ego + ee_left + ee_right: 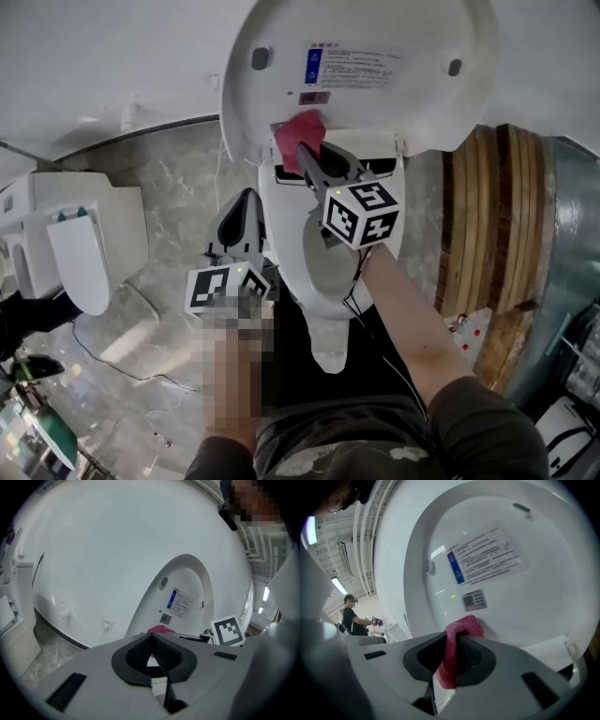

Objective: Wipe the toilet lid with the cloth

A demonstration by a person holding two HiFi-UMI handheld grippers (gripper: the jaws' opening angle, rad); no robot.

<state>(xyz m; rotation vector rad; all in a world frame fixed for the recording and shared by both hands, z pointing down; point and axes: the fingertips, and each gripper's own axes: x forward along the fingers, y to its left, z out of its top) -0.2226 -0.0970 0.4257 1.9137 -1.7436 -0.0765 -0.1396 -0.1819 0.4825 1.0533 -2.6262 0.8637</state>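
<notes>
Our right tongs (307, 155) clamp pink cloth (302, 129) at raised lid (394, 112); left tongs (246, 208) shut, empty. Risk: we scrub hard, bunched cloth slips free, bare tongs scrape lid.

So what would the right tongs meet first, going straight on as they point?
The raised toilet lid, low on its inner face; the cloth in the right tongs looks nearly against it.
</notes>
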